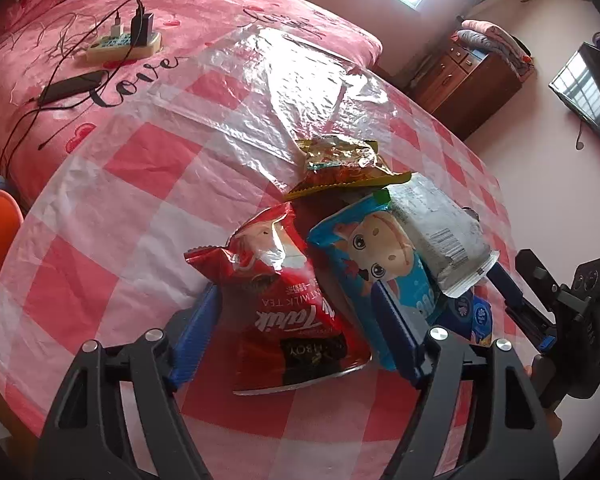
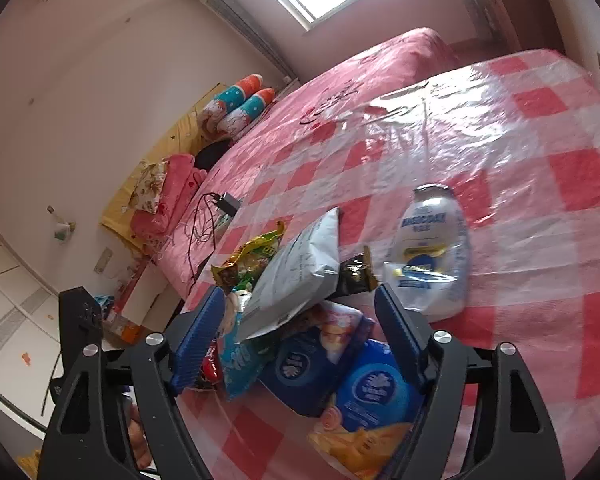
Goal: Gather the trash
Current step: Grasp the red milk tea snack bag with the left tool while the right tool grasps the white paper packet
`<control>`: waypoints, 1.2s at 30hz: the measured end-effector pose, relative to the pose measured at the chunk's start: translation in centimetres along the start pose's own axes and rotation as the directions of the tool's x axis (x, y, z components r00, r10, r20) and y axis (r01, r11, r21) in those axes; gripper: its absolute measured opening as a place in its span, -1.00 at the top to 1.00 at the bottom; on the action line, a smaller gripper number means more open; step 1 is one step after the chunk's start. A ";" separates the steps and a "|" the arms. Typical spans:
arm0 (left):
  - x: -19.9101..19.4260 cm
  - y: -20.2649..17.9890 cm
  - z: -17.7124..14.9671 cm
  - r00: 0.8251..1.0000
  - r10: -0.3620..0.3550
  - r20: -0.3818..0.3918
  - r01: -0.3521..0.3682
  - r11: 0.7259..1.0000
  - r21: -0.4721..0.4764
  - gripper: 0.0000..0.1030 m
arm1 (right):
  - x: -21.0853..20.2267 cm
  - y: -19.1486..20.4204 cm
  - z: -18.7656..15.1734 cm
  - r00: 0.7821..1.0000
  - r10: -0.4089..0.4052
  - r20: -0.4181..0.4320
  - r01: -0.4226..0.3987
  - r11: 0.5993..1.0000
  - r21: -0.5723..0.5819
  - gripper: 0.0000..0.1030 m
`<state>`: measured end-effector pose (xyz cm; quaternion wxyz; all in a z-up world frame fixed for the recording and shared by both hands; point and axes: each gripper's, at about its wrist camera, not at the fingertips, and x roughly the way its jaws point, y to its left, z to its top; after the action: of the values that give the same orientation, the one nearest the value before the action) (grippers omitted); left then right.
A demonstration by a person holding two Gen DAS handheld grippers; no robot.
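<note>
Where crinkled foil gleams, red packet [image 1: 288, 304] between spread left tongs [image 1: 300, 320]

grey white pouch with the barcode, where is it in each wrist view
Left wrist: the grey white pouch lies right of centre, barcode showing, beside the blue cartoon packet, just below the yellow green wrapper.
Right wrist: the same pouch sits centre, tilted on top of the pile, between the right gripper's open fingers.
Shared landmark: the yellow green wrapper, right next to the pouch in both views.
</note>
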<state>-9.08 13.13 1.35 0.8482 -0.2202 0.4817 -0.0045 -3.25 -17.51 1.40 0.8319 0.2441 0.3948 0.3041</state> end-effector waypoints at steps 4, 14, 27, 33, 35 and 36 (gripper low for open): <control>0.3 0.4 0.1 1.000 0.016 0.007 -0.016 1.000 -0.020 -0.25 | 1.2 0.0 0.2 1.000 0.005 -0.029 -0.005 1.000 0.018 -0.29; 0.2 1.5 0.3 1.000 -0.003 0.026 0.004 0.999 -0.037 0.16 | 3.3 1.0 0.9 0.998 -0.030 -0.048 0.030 1.000 -0.005 -0.04; 0.5 1.1 0.4 0.999 -0.022 0.033 0.019 0.996 0.085 0.17 | 5.5 2.1 1.2 0.993 -0.072 -0.091 0.073 0.997 0.000 -0.30; 0.5 1.1 0.3 0.998 -0.047 0.040 0.041 0.989 0.144 0.17 | 6.6 2.7 1.4 0.986 -0.140 -0.095 0.142 0.990 0.012 -0.34; 0.5 1.2 0.3 0.997 -0.056 0.043 0.049 0.986 0.158 0.17 | 6.9 3.0 1.4 0.984 -0.153 -0.092 0.154 0.988 0.007 -0.41; 0.5 1.2 0.2 0.997 -0.061 0.046 0.052 0.984 0.169 0.17 | 7.1 3.3 1.4 0.981 -0.168 -0.091 0.169 0.986 -0.007 -0.42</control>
<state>-8.88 14.19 0.58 0.8753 -0.1618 0.4513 -0.0635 0.43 -10.52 0.74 0.8356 0.1960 0.4518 0.2433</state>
